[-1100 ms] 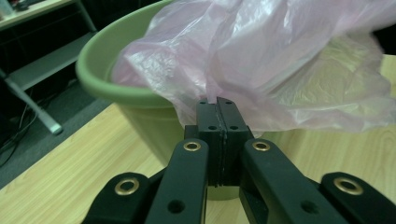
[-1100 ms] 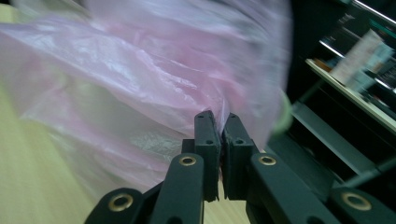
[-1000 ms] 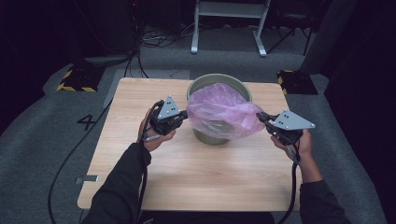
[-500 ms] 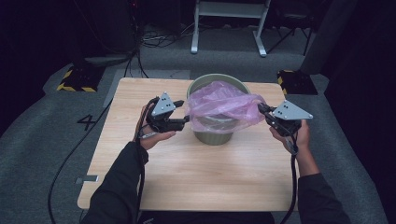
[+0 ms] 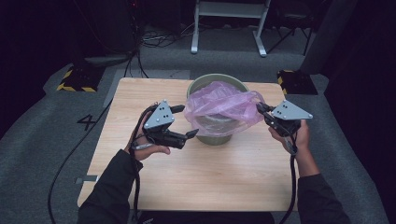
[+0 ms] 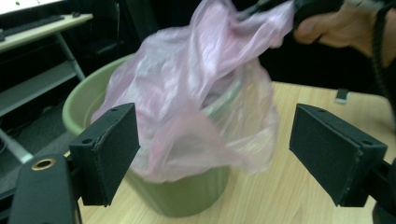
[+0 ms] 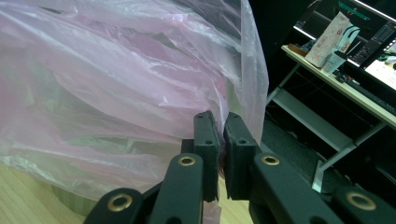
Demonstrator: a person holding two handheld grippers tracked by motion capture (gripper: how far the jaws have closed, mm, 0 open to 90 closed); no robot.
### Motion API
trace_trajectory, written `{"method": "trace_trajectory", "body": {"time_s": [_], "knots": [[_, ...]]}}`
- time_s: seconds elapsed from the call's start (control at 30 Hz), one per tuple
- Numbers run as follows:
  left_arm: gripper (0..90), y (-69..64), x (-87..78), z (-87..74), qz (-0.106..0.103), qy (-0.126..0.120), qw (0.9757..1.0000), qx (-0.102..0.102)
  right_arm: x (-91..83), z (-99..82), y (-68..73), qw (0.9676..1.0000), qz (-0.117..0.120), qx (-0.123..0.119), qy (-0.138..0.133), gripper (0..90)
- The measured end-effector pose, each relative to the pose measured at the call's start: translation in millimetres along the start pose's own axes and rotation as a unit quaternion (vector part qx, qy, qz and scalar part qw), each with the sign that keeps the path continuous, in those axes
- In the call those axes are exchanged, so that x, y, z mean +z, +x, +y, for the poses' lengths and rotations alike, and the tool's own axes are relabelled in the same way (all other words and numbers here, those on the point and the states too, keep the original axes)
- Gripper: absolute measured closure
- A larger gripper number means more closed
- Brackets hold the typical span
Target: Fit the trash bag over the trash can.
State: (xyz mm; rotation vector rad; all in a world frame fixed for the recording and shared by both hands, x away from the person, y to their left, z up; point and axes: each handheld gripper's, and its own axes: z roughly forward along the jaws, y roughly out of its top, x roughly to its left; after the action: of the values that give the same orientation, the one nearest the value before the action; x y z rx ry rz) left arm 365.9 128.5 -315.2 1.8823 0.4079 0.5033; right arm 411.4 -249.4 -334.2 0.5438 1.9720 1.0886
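A pink plastic bag (image 5: 219, 105) sits in a green bucket (image 5: 215, 135) at the middle of the wooden table (image 5: 224, 177). My right gripper (image 5: 259, 108) is shut on the bag's right edge and holds it stretched out over the rim; its view shows the film pinched between the pads (image 7: 222, 154). My left gripper (image 5: 186, 121) hangs just left of the bucket; its jaws have just been opening and now stand wide apart. In its view the bag (image 6: 201, 107) drapes over the bucket (image 6: 187, 196) ahead of the pads (image 6: 112, 149), touching neither.
On the floor, black-and-yellow blocks (image 5: 77, 79) lie beyond the table's back left corner and a dark block (image 5: 294, 80) beyond the back right. White frame legs (image 5: 229, 28) stand behind. Cables trail from both grippers down the near side.
My left gripper let go of the bag's left edge, opened wide and drew back and up from the bucket. The bag's left side slumped over the rim. The right gripper kept its hold.
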Motion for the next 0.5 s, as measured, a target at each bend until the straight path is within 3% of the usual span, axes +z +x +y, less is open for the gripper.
{"method": "trace_trajectory", "body": {"time_s": [0.1, 0.13, 0.2, 0.27, 0.37, 0.4, 0.47, 0.5], "knots": [[15.4, -5.9, 5.7, 7.3, 0.008, 0.003, 1.0, 0.003, 0.6, 0.3, 0.6, 1.0, 0.001, 0.0, 0.0, 84.5], [15.5, -8.2, 10.5, 9.9, 0.027, 0.014, 0.9995, 0.005, 0.8, 0.4, 0.8, 1.0, 0.001, 0.0, 0.001, 84.5], [15.7, -8.1, 20.2, 13.9, 0.042, 0.029, 0.9987, 0.007, 1.2, 0.1, 1.0, 1.0, 0.002, 0.002, 0.0, 84.2], [17.4, -3.0, 30.6, 16.3, 0.069, 0.044, 0.9966, -0.009, 1.7, -0.7, 1.1, 1.0, 0.003, 0.002, 0.0, 84.1], [32.3, 9.9, 44.4, 14.6, 0.09, 0.074, 0.993, -0.018, 2.4, -2.8, -0.1, 1.0, 0.003, 0.004, 0.003, 84.1], [33.2, 14.1, 48.6, 13.5, 0.095, 0.085, 0.9917, -0.019, 2.4, -3.4, -1.0, 1.0, 0.004, 0.005, 0.004, 84.1], [51.7, 21.8, 53.9, 11.4, 0.113, 0.104, 0.9881, -0.011, 2.8, -4.7, -2.6, 1.0, 0.002, 0.003, 0.006, 84.0], [54.7, 25.6, 55.1, 10.3, 0.115, 0.105, 0.9877, -0.01, 3.2, -5.5, -3.6, 1.0, -0.001, 0.002, 0.008, 83.9]]}}
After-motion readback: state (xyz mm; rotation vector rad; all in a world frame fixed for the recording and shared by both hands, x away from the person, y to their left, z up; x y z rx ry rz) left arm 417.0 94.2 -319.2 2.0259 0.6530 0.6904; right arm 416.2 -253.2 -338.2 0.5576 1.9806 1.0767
